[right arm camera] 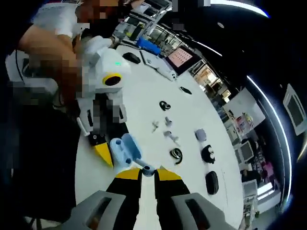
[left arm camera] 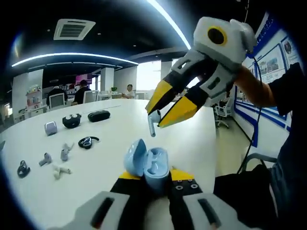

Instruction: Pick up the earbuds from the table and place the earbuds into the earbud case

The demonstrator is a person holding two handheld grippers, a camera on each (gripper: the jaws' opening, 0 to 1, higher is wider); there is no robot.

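Left gripper view: the open light-blue case (left arm camera: 147, 165) is clamped between the left gripper (left arm camera: 156, 184) jaws, lid flipped up, held above the table (left arm camera: 115, 129) near its right edge. Inside, two molded wells can be seen; whether a bud's already seated can't be told. The right gripper (left arm camera: 158, 115) comes in from above, jaws closed on a pale-blue earbud (left arm camera: 152, 123), hanging just above the case, not touching yet.

Right gripper view: same earbud (right arm camera: 147, 169) is pinched at the jaw tips of the right gripper (right arm camera: 147, 173), w/ the case (right arm camera: 123, 149) just beyond, gripped by the left gripper's yellow jaws (right arm camera: 102, 152).

Step in hand, prob: insertion. Next move calls for the bud to be lowered stem-first into a well, then let go.

Other bits are scattered toward the table's far-left side: a black pouch (left arm camera: 99, 115), grey buds (left arm camera: 65, 152), a black ear-hook bud (left arm camera: 88, 142).
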